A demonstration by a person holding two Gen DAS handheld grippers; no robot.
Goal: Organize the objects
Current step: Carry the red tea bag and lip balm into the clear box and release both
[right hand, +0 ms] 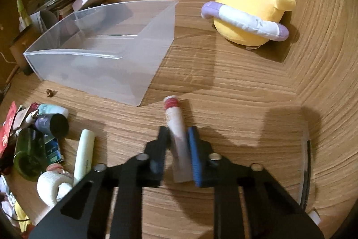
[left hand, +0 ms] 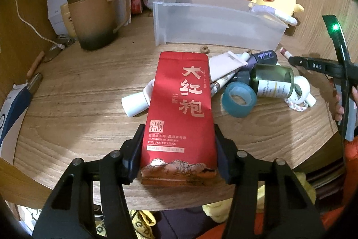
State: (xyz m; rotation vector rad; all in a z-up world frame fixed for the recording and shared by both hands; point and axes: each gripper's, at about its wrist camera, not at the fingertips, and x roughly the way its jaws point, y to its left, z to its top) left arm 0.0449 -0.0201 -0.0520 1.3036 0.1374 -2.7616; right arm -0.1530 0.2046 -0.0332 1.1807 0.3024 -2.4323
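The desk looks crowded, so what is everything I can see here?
Tea pouch: one, red, in left tool.
Small tube: one, pale with red cap, in right tool.
Plastic bin: one, translucent, desk middle.
Chick plush: one, yellow, beside bin.
Tape roll: one, teal, in pile.
Glass bottle: one, green, lying in pile.
Mug: one, brown, back left.
Left tool: black, shut on pouch.
Right tool: black, shut on tube.

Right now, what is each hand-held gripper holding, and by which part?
The left hand-held gripper clamps the red tea pouch at its bottom end. The right hand-held gripper grips the small tube near its tail end.
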